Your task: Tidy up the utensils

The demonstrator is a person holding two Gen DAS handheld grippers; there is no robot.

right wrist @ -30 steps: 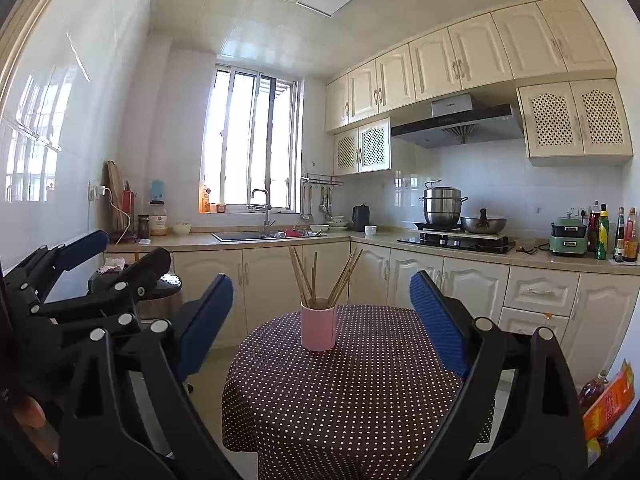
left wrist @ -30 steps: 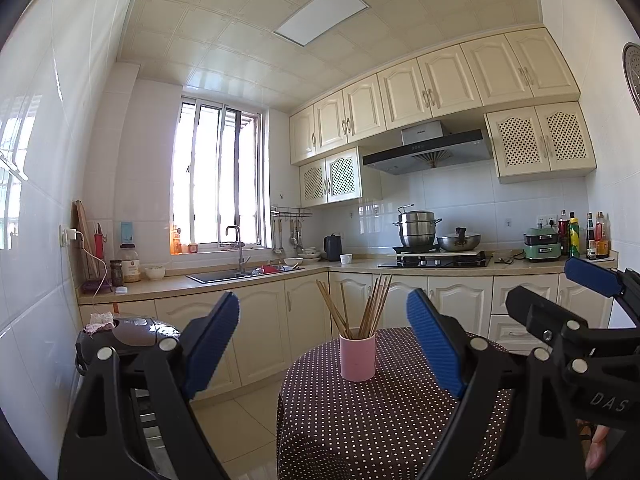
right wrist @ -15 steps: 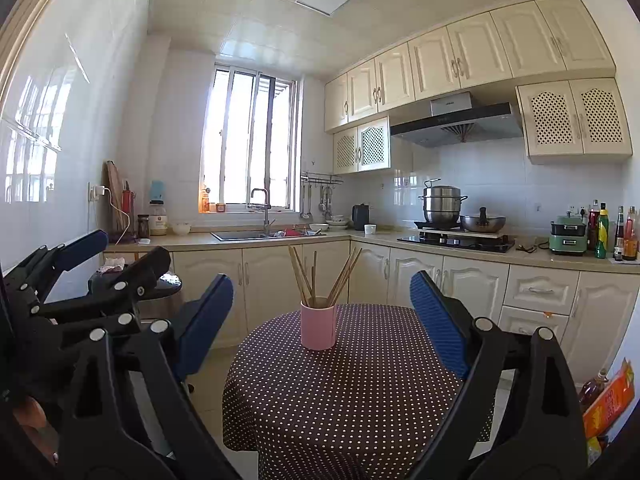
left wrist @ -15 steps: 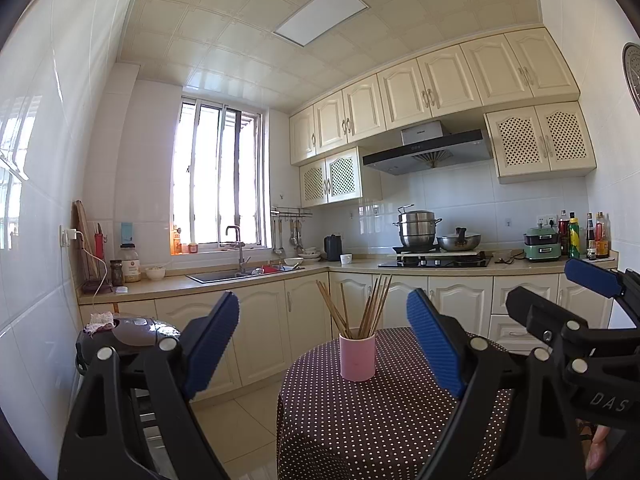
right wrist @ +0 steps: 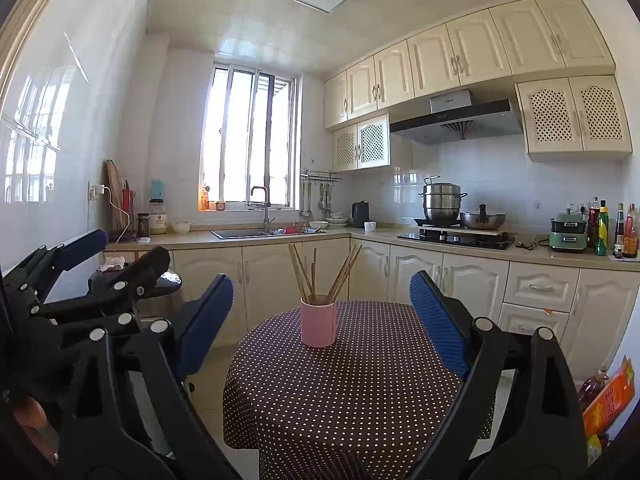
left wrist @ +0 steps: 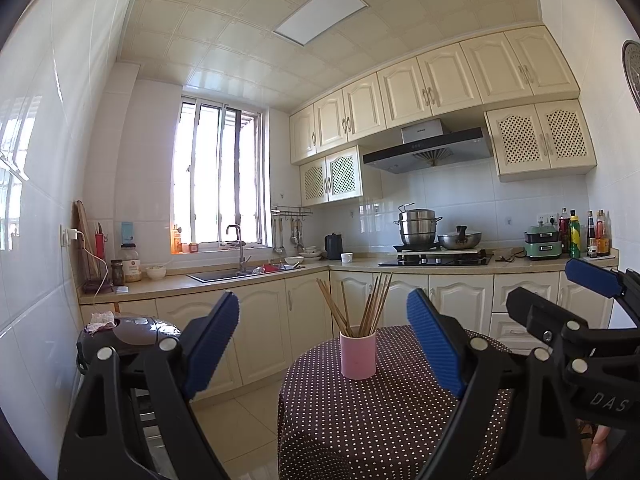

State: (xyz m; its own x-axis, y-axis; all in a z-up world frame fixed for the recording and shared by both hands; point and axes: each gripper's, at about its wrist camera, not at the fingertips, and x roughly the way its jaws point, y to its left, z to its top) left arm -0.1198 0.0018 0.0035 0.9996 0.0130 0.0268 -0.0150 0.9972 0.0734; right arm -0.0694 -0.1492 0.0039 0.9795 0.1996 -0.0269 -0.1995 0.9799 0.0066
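On the round desk (right wrist: 360, 380) draped in brown polka-dot cloth, a pink cylindrical cup (right wrist: 318, 327) is holding wooden chopsticks (right wrist: 320, 272). You are keeping the left gripper (left wrist: 320, 344) and right gripper (right wrist: 320, 320) spread wide, both empty, hovering short of it.

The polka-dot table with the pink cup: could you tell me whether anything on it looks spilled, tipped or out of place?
Nothing stands out. The pink cylindrical cup stands upright on the brown white-dotted tablecloth, with the wooden chopsticks fanned loosely inside it.

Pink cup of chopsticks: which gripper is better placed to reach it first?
Right, marginally. The pink cup sits centred between the open right gripper; the left gripper, also open, frames it slightly off-centre.
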